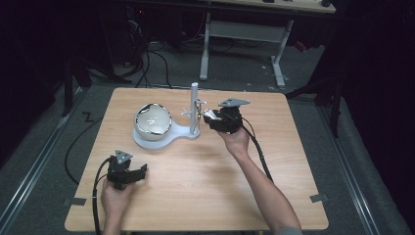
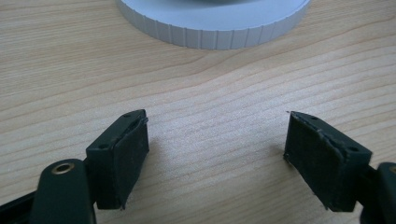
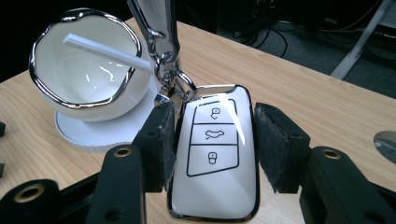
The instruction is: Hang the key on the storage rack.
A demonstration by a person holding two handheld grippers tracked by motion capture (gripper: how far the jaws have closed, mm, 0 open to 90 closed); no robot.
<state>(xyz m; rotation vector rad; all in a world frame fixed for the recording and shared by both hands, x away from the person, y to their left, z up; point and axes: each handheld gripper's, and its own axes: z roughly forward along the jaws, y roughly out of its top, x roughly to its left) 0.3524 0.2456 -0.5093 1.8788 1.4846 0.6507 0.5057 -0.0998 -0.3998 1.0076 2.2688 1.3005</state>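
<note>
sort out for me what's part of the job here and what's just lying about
In play:
- car key fob, between the jaws of the right hand-held gripper
- key ring on the fob
- white stand with post
- white bowl with chrome rim on the stand's base

Idle or background:
- left hand-held gripper, open over bare table
- desk frame and floor cables behind

Left gripper low near table edge, jaws wide apart; right gripper extended forward, jaws clamped.

Place: a dim lab or test room.
Evidence: a lone wooden table on grey carpet; cables trail at 11 o'clock; a white-legged desk stands at 12 o'clock.
</note>
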